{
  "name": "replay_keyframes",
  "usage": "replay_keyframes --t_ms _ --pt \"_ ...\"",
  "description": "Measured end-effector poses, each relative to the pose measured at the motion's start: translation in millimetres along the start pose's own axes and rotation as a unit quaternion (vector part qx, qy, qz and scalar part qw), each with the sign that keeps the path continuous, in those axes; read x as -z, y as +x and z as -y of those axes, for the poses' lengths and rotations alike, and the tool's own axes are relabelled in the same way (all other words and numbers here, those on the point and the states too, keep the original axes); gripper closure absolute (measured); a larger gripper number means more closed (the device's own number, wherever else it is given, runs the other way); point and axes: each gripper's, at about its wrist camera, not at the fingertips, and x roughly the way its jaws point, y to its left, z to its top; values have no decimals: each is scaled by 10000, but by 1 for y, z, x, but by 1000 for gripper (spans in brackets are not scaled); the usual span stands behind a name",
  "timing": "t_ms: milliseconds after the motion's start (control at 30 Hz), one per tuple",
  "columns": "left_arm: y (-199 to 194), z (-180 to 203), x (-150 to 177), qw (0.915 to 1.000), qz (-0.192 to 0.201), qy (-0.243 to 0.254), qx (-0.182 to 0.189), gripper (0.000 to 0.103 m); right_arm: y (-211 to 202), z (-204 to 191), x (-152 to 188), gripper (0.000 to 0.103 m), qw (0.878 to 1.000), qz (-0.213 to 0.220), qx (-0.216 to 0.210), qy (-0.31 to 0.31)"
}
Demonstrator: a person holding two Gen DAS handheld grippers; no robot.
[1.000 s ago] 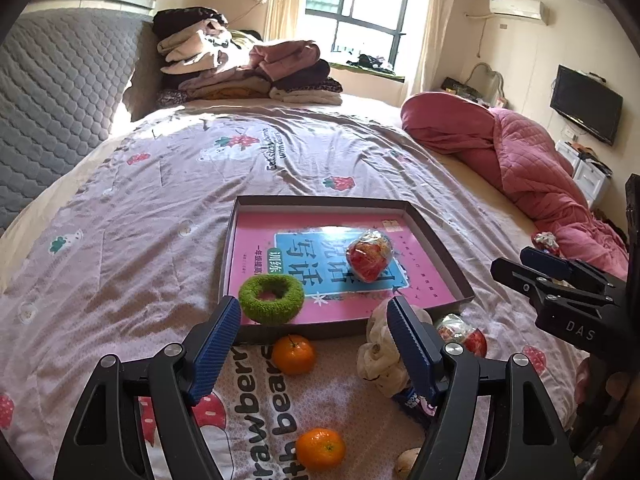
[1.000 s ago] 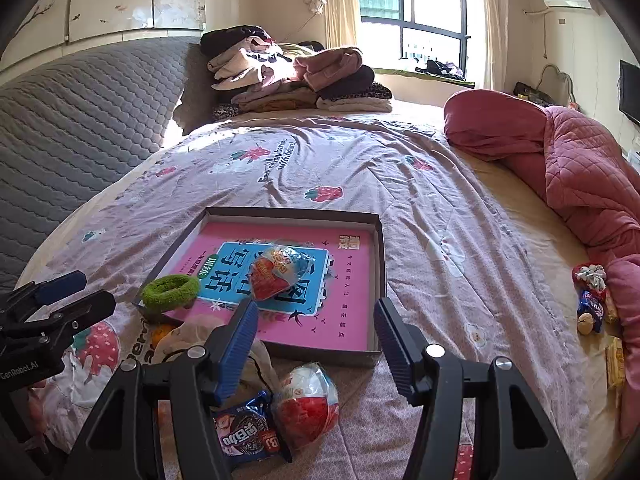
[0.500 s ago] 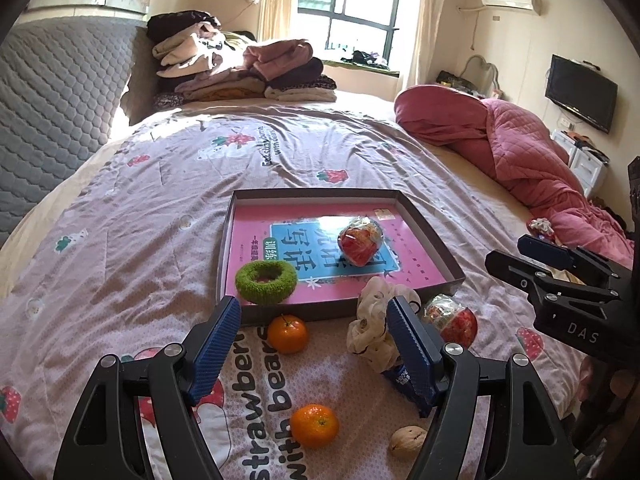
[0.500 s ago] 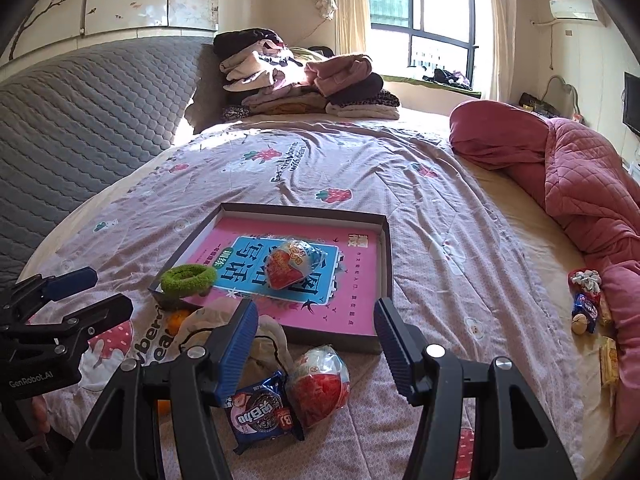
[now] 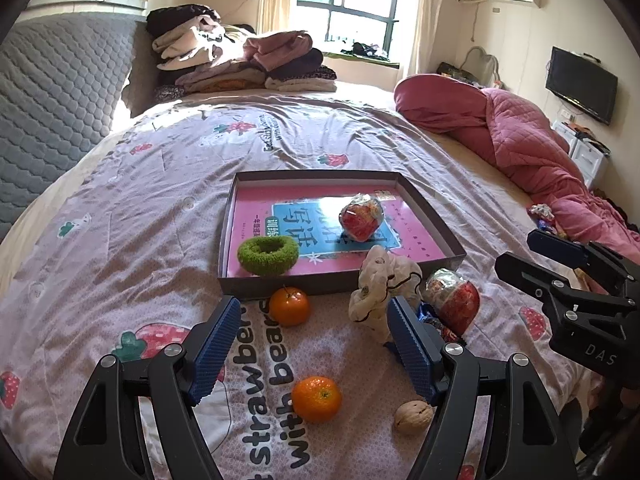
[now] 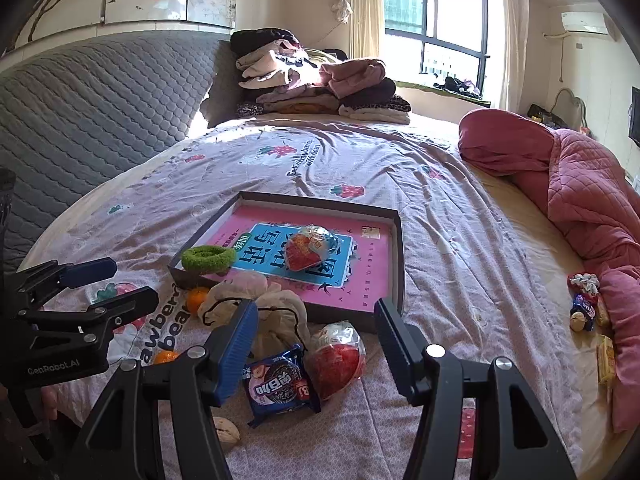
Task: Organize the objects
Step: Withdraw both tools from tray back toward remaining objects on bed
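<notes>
A shallow box (image 5: 436, 216) (image 6: 396, 256) with a pink book inside lies on the bed. In it are a green scrunchie (image 5: 267, 253) (image 6: 208, 258) and a wrapped red snack ball (image 5: 362, 218) (image 6: 308, 248). In front of the box lie two oranges (image 5: 289, 306) (image 5: 317, 399), a walnut (image 5: 413, 416), a cream cloth pouch (image 5: 380, 284) (image 6: 276, 312), a second wrapped red ball (image 5: 454, 300) (image 6: 336, 356) and a blue biscuit packet (image 6: 280, 386). My left gripper (image 5: 316, 344) is open and empty above the oranges. My right gripper (image 6: 316, 344) is open and empty above the packet and ball.
A pink quilt (image 5: 520, 136) (image 6: 580, 184) is bunched at the right of the bed. Folded clothes (image 5: 236, 60) are stacked at the far end. A grey padded headboard (image 6: 80, 112) runs along the left. Small snacks (image 6: 586, 304) lie by the quilt.
Both grippers have pulled back from the box, so more of the loose items in front of it show. Nothing was picked up; both stay open.
</notes>
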Motion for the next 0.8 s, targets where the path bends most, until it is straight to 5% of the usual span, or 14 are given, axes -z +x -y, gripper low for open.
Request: replay_keyframes --t_ms 800 --pt "12 -10 38 9992 -371 83 -123 26 8 3 32 43 9997 -202 108 4"
